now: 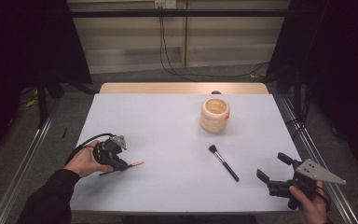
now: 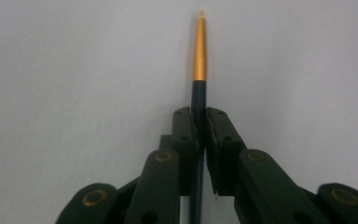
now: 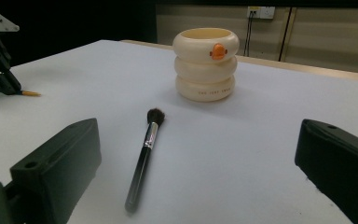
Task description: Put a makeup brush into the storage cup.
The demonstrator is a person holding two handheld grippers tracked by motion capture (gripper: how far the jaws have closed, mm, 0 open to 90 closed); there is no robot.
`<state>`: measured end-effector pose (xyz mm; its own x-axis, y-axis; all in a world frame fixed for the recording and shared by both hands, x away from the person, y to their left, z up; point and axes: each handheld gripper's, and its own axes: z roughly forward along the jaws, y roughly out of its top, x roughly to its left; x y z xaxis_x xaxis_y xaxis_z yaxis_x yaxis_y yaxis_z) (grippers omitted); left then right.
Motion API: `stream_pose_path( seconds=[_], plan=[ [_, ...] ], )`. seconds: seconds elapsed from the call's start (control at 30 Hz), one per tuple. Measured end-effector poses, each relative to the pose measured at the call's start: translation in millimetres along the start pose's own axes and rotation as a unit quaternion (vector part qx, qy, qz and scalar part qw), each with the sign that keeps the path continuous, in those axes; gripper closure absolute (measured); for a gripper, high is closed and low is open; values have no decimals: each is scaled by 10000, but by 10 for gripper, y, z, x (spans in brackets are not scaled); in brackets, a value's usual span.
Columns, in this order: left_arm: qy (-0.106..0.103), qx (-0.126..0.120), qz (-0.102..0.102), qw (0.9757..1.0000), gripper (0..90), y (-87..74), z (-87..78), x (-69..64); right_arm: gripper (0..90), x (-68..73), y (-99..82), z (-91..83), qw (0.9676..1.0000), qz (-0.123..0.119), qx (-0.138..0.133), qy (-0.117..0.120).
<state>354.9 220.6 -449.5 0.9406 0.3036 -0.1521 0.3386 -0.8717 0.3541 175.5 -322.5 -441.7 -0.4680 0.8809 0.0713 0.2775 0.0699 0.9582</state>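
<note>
1. White worktop (image 1: 168, 135), wooden strip along far edge.
2. Grey floor (image 1: 135, 77); black cables (image 1: 168, 65) trailing across.
3. Beige panelled wall (image 1: 223, 37), socket (image 1: 164, 4) at top.
4. Dark curtains (image 1: 23, 42) both sides.

Lighting is dim and even, from overhead; the white table (image 1: 168, 140) is the brightest area, with dark surroundings at both sides. Shadows are soft and short, beside the cream holder (image 3: 206, 65) and the makeup brush (image 3: 144, 151). No strong glare. In the left gripper view, the slim brush (image 2: 199, 60) blurs toward its tip. Near jaws appear soft.
</note>
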Motion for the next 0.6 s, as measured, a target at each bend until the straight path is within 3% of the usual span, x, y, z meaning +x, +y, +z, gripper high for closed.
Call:
stream_pose_path(
  seconds=[0.17, 0.27, 0.37, 0.6],
  plan=[
    [116, 51, 6, 9999, 837, 16, -12, -37, 0, 3, -1, 5, 10000, -10, -2, 13],
    [106, -55, -82, 9999, 838, 7, -16, -28, 0, -3, 0, 1, 10000, -18, -10, -24],
    [132, 18, -158, 9998, 838, 12, -30, -35, 0, -3, 0, -1, 10000, -13, -13, -14],
    [132, -88, -339, 9993, 838, -9, -50, -43, 0, -5, 0, -6, 10000, -29, -29, 7]
  ],
)
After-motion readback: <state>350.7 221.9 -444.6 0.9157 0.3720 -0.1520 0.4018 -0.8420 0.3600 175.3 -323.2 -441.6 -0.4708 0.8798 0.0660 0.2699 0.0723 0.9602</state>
